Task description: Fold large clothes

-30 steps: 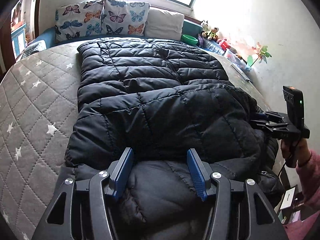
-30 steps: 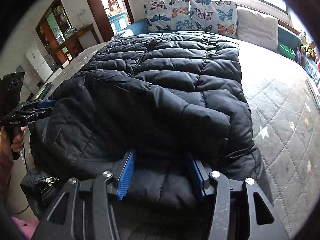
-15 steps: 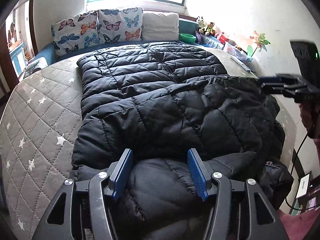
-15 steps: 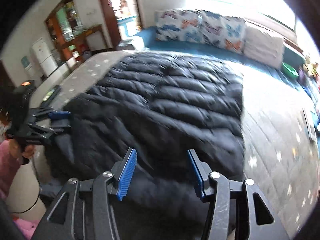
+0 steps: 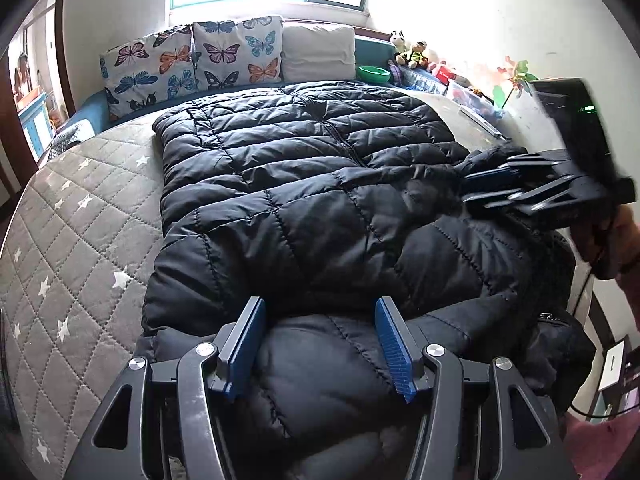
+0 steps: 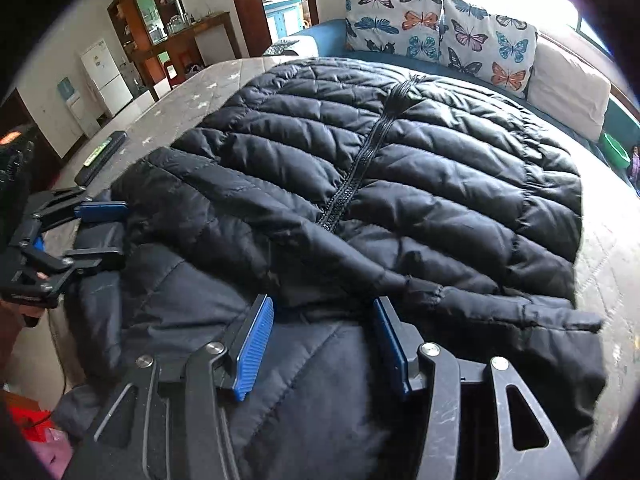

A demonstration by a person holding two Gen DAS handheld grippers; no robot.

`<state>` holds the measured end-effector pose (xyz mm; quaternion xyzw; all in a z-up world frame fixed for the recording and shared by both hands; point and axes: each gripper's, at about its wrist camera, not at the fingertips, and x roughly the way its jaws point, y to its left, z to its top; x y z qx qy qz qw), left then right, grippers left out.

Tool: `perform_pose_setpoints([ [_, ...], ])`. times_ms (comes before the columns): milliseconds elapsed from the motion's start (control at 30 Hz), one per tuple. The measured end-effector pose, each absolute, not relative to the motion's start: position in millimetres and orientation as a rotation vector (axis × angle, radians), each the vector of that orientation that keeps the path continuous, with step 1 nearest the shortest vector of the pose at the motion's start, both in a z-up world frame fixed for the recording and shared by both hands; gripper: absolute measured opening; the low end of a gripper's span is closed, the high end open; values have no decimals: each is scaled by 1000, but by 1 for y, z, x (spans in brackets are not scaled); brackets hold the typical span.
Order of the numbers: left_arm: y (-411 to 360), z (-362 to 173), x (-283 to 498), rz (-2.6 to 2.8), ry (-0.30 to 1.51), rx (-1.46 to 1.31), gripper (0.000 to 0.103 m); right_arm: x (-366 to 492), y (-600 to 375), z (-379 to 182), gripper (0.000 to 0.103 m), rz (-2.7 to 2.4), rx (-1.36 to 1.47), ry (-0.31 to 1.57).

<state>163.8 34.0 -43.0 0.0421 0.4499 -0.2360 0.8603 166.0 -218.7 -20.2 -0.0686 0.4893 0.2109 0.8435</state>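
Note:
A large black puffer jacket lies spread on the bed, zip up, with one sleeve folded across its near part. My left gripper is at the near left end of the jacket. Padded fabric bulges up between its blue pads and fills the gap. In the right wrist view that gripper shows at the far left with fabric between its fingers. My right gripper is at the near right end, its pads also pressed on padding. The left wrist view shows it at the jacket's raised right edge.
The grey quilted mattress has bare room to the left of the jacket. Butterfly pillows and a green bowl line the far end. A dark flat device lies near the bed's edge. A person's hand holds the right gripper.
The right gripper has risen and come inward over the jacket's right edge, and the fabric there has come up with it. The left gripper has rolled a little but stayed in place.

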Motion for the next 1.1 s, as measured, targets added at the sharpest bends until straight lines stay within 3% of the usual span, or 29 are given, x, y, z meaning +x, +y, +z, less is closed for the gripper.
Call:
perform_pose_setpoints([
  [200,34,-44,160,-485,924,89,61,132,-259,6,57,375,-144,995],
  [533,29,-43,152,-451,902,115,62,125,-289,-43,57,351,-20,1003],
  [800,31,-5,114,-477,853,127,63,111,-289,-7,57,320,-54,973],
  [933,24,12,67,-574,812,201,79,84,-283,17,57,339,-127,928],
  [1033,13,12,30,-635,794,308,79,66,-278,23,57,349,-178,922],
  [1100,3,7,3,-673,778,400,85,52,-274,21,57,351,-215,924],
])
